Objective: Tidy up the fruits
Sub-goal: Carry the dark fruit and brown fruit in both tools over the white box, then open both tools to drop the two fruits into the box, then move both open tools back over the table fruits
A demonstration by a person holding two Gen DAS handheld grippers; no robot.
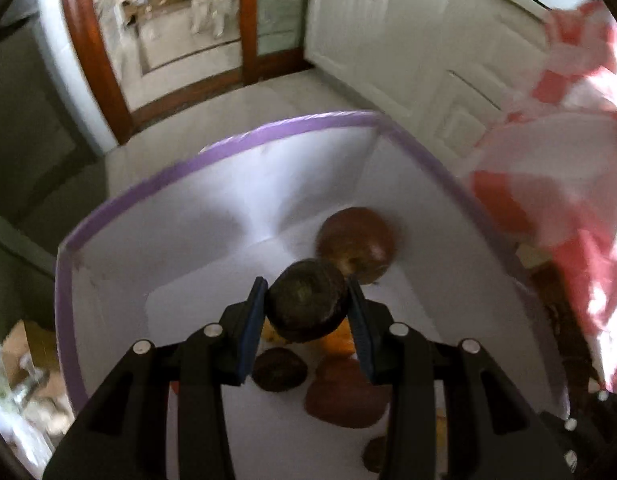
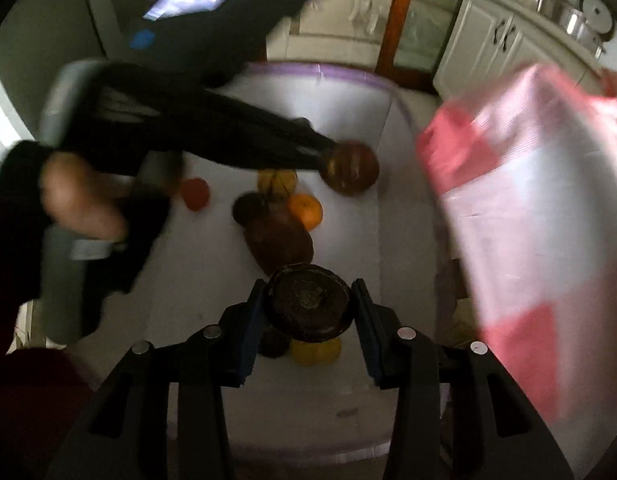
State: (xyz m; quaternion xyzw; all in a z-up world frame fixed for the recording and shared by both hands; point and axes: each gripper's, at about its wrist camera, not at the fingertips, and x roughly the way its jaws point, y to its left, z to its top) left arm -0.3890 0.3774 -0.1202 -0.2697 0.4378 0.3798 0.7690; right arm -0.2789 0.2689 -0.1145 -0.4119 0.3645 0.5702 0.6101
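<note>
Fruits lie scattered in a white bin (image 1: 212, 216) with a purple rim, and two more hang above it, one in each gripper. The left gripper (image 1: 308, 300) is clamped on a dark round fruit (image 1: 306, 306), its blue pads (image 1: 254, 320) pressing the sides at the widest part. The right gripper (image 2: 310, 300) is clamped the same way on a dark flattish fruit (image 2: 310, 304), held near the bin's near edge. On the bin floor, in the right wrist view, sit a brown apple (image 2: 352, 172) at the far right, an orange (image 2: 306, 210), a red fruit (image 2: 195, 194) to the left, a yellowish one (image 2: 277, 184) and a large brown one (image 2: 278, 242) in the middle (the blur hides finer detail). A pink-and-white bag (image 2: 528, 208) hangs at the right.

The held fruits look firm and moderately light, with smooth, possibly slick skins that could roll between flat pads; too hard a squeeze would likely bruise them. Taking hold across the broadest middle, as both grippers do now, seems the safest hold. A low release would probably spare the fruits below from knocks.
</note>
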